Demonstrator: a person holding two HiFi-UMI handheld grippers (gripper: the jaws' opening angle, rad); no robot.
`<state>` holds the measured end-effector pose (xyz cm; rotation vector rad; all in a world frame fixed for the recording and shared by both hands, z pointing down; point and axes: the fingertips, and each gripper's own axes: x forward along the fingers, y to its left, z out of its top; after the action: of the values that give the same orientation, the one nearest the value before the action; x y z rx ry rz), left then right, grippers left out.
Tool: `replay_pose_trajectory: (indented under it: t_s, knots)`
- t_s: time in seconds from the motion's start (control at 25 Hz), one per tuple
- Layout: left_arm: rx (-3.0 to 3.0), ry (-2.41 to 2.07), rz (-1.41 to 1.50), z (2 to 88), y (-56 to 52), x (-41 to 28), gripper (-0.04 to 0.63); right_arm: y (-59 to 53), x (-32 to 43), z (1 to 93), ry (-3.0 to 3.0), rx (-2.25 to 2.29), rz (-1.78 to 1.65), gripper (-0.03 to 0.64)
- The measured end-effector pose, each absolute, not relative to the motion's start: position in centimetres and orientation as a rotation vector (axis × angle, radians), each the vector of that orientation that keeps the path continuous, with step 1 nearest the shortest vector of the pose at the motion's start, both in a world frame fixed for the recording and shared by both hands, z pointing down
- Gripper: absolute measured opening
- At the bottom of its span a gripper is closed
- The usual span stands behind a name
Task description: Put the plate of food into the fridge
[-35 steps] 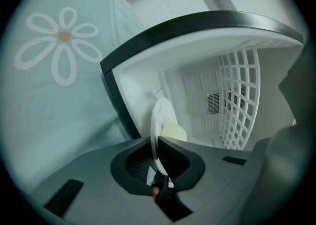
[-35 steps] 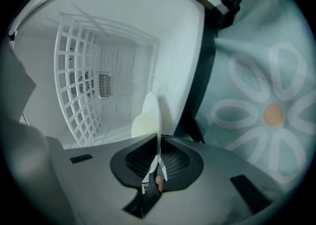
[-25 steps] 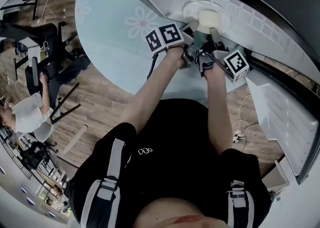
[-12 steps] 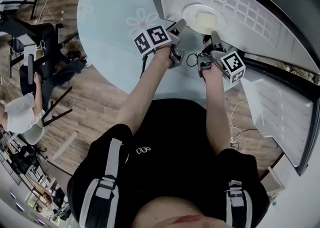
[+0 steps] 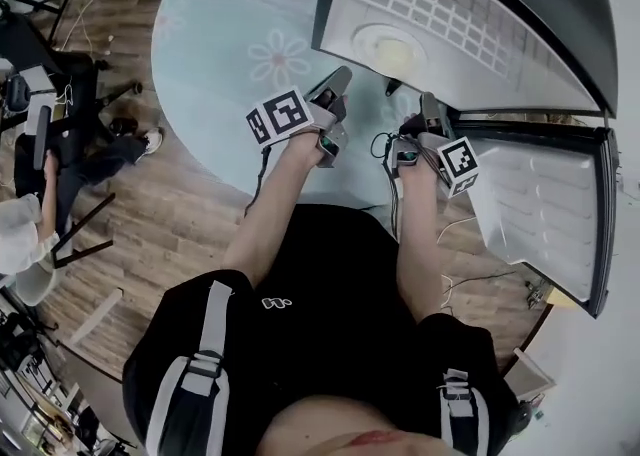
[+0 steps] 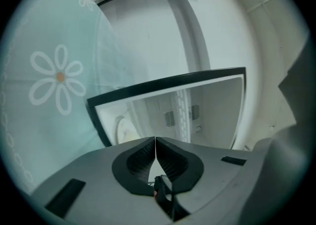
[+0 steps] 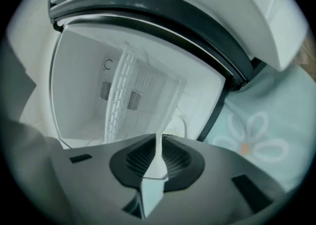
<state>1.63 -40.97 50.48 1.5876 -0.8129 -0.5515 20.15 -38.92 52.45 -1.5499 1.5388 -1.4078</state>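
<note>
The white plate of food (image 5: 388,44) rests on the wire shelf (image 5: 450,4) inside the open fridge, and neither gripper touches it. My left gripper (image 5: 340,80) hangs just outside the fridge's front, below and left of the plate, jaws shut with nothing between them. In the left gripper view the left gripper (image 6: 155,139) points at the fridge opening, where the plate's rim (image 6: 123,126) shows at the left. My right gripper (image 5: 428,102) is below and right of the plate. The right gripper (image 7: 159,137) has closing jaws with a thin gap and nothing between them.
The fridge door (image 5: 545,214) stands open to the right of my right hand. A pale teal rug with flowers (image 5: 230,34) lies before the fridge on a wooden floor (image 5: 170,214). Black chairs (image 5: 60,134) and a seated person (image 5: 15,234) are at the far left.
Both grippers have let go of the plate and drawn back out of the fridge toward my body. The plate stays on the shelf. The left jaws have shut.
</note>
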Motion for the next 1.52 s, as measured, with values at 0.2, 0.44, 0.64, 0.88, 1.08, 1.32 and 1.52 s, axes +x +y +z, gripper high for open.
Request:
replay_pose_trajectory:
  t_s: [0.2, 0.44, 0.64, 0.88, 1.08, 1.32, 1.52]
  knots:
    - [1.892, -0.656, -0.629, 42.6, -38.8, 3.4, -0.006, -36.9, 18.4, 46.3, 1.722, -1.423, -1.223, 0.002]
    - [2.303, -0.76, -0.414, 38.0, -36.0, 6.1, -0.008, -34.4, 16.7, 39.9, 1.964, -1.405, -0.958, 0.002]
    - [2.502, -0.971, -0.264, 36.2, -35.2, 5.6, -0.009, -33.7, 14.2, 35.9, 2.286, -1.509, -0.62, 0.002]
    - [2.559, -1.166, -0.165, 35.7, -34.4, 4.0, -0.009, -32.5, 10.5, 33.2, 2.53, -1.619, -0.25, 0.0]
    - [2.596, -1.195, -0.146, 35.5, -33.7, 4.1, -0.009, -32.4, 9.3, 33.4, 2.623, -1.679, -0.134, 0.0]
    - [2.601, -1.206, -0.139, 35.5, -33.5, 4.0, -0.009, -32.3, 8.2, 33.5, 2.721, -1.751, 0.023, 0.0]
    - [2.595, -1.215, -0.127, 35.9, -33.6, 4.0, -0.009, -32.3, 8.2, 34.0, 2.736, -1.75, 0.011, 0.0]
